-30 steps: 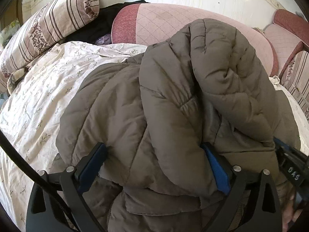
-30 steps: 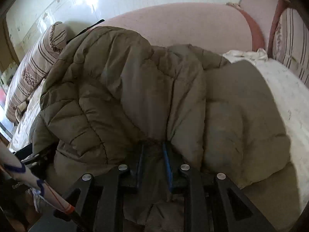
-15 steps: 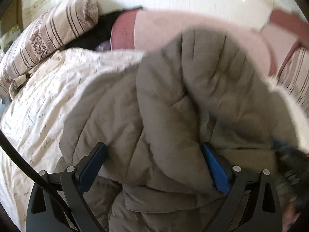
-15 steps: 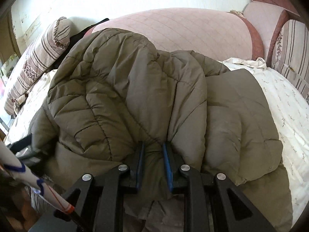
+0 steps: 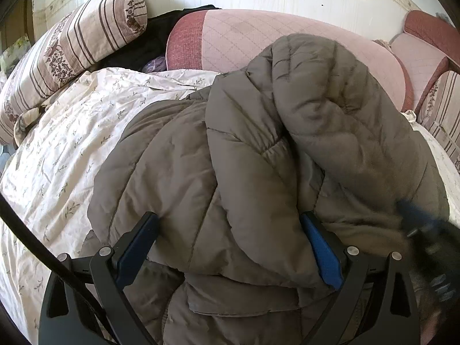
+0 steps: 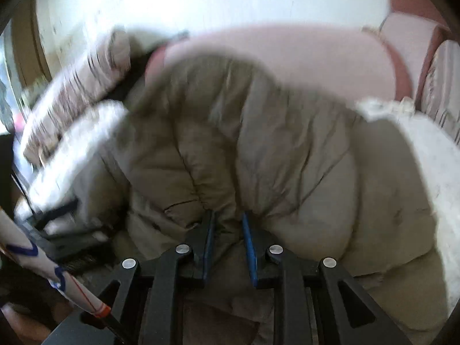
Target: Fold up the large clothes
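A quilted olive-grey puffer jacket point(image 5: 244, 149) lies bunched on the flowered bedsheet point(image 5: 57, 155). My left gripper point(image 5: 230, 230) stands wide, and a thick fold of the jacket fills the gap and presses against both blue pads. The right gripper point(image 6: 227, 224) is nearly closed, pinching a narrow pleat of the jacket point(image 6: 258, 143) between its pads. It also shows blurred at the right edge of the left wrist view, where the right gripper point(image 5: 425, 230) sits against the jacket's lower edge. The right wrist view is smeared by motion.
A striped bolster pillow point(image 5: 74, 46) lies at the far left, with dark clothes point(image 5: 149, 40) behind it. A pink padded headboard point(image 5: 244, 37) runs along the back, and more cushions point(image 5: 425, 43) are at the right. A person's hand point(image 6: 20, 325) and patterned sleeve show at the lower left.
The right gripper has shifted and rolled slightly with its pleat, and its view is now blurred. The left gripper keeps the same hold on the fold.
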`<state>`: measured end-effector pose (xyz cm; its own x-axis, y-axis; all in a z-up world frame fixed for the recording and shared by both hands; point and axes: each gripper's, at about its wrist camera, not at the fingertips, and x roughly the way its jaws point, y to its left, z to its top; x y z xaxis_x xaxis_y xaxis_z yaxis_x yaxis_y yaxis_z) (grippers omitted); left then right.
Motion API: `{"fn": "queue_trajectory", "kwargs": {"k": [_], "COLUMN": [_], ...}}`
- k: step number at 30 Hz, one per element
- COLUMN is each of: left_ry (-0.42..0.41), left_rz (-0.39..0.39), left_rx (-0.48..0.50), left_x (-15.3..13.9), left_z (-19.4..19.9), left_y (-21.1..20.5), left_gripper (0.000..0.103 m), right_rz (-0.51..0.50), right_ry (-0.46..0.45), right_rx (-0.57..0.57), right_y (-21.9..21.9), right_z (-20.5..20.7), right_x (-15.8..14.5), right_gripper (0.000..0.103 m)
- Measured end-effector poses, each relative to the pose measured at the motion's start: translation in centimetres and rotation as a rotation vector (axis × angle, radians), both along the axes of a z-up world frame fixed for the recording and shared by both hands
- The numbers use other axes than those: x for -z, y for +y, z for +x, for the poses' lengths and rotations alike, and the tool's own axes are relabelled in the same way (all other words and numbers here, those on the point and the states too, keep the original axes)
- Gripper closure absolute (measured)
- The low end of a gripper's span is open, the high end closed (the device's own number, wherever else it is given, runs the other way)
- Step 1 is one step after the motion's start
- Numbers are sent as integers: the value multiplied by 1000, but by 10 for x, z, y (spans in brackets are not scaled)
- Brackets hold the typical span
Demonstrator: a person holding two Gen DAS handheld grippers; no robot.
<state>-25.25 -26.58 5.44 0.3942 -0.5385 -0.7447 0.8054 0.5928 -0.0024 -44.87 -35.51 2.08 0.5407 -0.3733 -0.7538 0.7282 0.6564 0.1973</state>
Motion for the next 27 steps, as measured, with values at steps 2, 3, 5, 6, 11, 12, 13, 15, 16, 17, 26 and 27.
{"fn": "queue_trajectory", "kwargs": {"k": [2, 3, 5, 6, 11, 12, 13, 15, 16, 17, 26, 27], "left_ry": [-10, -11, -8, -6, -21, -26, -29, -32, -31, -30, -12, -12], "left_rz": [2, -1, -12, -19, -53, -58, -60, -59, -52, -47, -8, -10], "left_rx": [0, 1, 2, 1, 7, 8, 7, 8, 9, 9, 13, 13], "left_x": [0, 0, -1, -2, -13, -15, -16, -16, -14, -12, -1, -1], "left_z": [-1, -1, -2, -2, -4, -5, -5, -7, -7, -7, -5, -5], "left_y": [0, 0, 1, 3, 9, 10, 11, 11, 10, 9, 4, 5], "left_gripper": [5, 5, 5, 5, 5, 5, 5, 5, 5, 5, 5, 5], "right_rz": [11, 19, 21, 16, -61, -68, -76, -75, -67, -51, 15, 12], "right_ry": [-10, -15, -23, -28, -113, -121, -124, -96, -75, -50, 40, 42], "right_rx": [5, 6, 7, 7, 51, 65, 83, 114, 128, 141, 129, 129], "right_y": [-3, -4, -5, -5, -5, -6, -8, -15, -17, -20, -25, -25], "right_z": [0, -1, -3, -5, -31, -35, -40, -44, -45, -44, -28, -28], "right_x": [1, 1, 0, -3, -36, -39, -40, -37, -33, -27, 7, 7], "right_gripper": [81, 81, 81, 82, 81, 81, 81, 81, 81, 81, 81, 81]}}
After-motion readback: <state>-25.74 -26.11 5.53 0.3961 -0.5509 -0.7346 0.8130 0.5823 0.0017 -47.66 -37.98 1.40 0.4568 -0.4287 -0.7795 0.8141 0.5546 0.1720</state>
